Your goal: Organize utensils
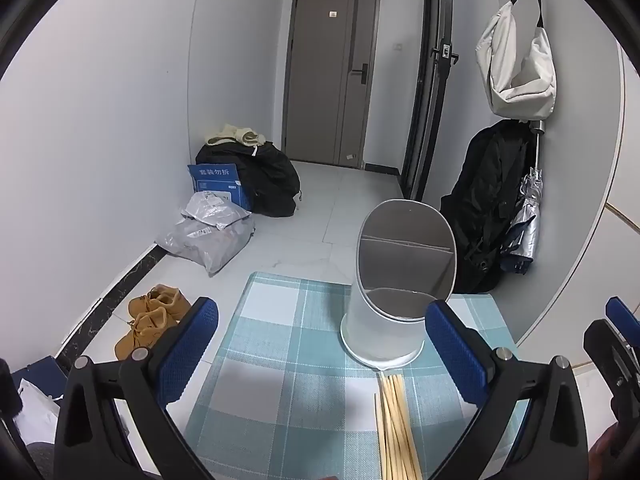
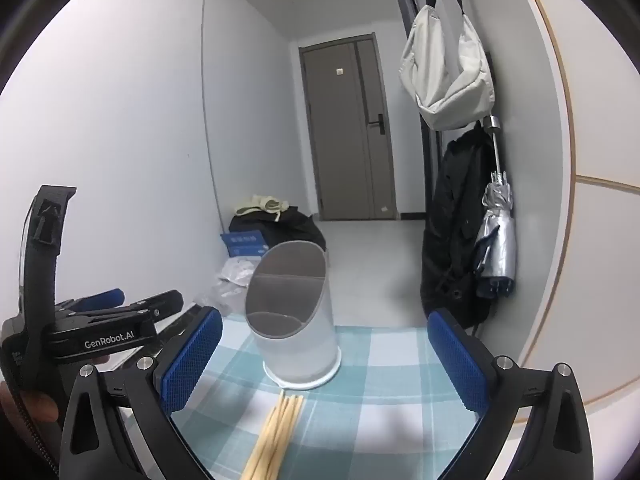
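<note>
The left wrist view alone shows the brown shoes on the floor at lower left, by the grey parcel bags. The right wrist view alone shows the left gripper from the side, at middle left. Both views show the checked table mat, the white holder standing upright in the middle, and the chopsticks lying near it, maybe touching its base. The left gripper's blue pads stand wide apart, holding nothing. The right gripper is also wide apart and empty.
</note>
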Demonstrator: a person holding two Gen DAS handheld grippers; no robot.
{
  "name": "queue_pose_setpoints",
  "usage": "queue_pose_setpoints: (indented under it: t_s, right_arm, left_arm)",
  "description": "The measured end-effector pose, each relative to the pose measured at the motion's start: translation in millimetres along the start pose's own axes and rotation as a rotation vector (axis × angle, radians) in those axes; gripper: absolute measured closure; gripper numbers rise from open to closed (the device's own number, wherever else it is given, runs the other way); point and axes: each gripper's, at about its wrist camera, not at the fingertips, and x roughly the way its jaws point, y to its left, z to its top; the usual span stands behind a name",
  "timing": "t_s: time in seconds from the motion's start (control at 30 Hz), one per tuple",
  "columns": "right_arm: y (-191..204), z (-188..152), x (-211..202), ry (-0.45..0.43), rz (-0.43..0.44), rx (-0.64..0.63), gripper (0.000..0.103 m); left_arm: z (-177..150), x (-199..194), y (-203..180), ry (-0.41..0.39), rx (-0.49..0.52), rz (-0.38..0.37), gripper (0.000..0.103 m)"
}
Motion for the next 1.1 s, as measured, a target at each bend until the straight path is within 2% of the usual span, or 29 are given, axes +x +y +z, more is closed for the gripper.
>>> queue_pose_setpoints:
  t_s: [0.17, 0.3, 1.1]
  right_arm:
    - [-7, 4, 8, -0.005, 0.001, 0.010, 0.000]
    - [1, 1, -3, -0.028, -0.009, -0.025, 0.000]
    - [-5, 2, -3, -0.016, 0.013, 0.019, 0.000]
  left_arm:
    - [-3, -4, 3, 0.014, -0.012, -0.015, 0.001]
    - [0, 3, 3, 0.033, 0.000, -0.004, 0.001]
    - [1, 4, 0, 0.040, -0.002, -0.016, 0.001]
